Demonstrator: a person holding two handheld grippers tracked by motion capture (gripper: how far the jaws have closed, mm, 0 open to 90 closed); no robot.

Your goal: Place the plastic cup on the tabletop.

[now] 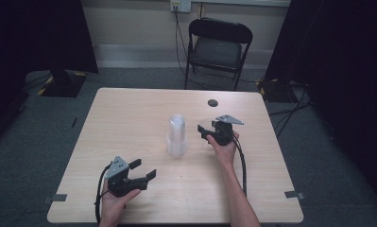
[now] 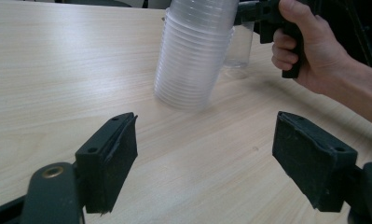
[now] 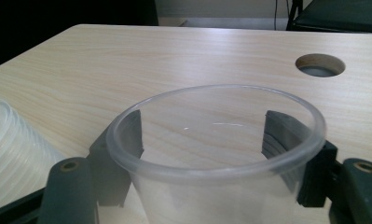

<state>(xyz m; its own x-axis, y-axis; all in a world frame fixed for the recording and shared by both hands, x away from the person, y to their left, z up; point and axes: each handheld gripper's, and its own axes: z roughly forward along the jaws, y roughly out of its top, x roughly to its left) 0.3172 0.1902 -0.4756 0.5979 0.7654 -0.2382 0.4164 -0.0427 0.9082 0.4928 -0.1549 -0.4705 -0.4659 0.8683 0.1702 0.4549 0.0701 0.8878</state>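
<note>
The clear plastic cups in the tall nested stack point(image 1: 177, 135) near the middle of the pale wooden table point(image 1: 129, 123) blur together, too many ribs to count. One single clear plastic cup point(image 3: 216, 154) stands just right of it, pinched between the right gripper point(image 1: 206, 132) jaws, right hand point(image 1: 224, 149) wrapped around the handle. The left gripper point(image 1: 145, 170) rests near the front-left edge, jaws spread wide, nothing between them. One round cable hole point(image 1: 213, 102) sits toward the far edge.

We hold our left gripper point(image 1: 145, 170) low near the front edge, jaws spread wide apart. Our right gripper point(image 1: 204, 130) reaches farther forward, its jaws closed against a clear cup point(image 3: 216, 154).
</note>
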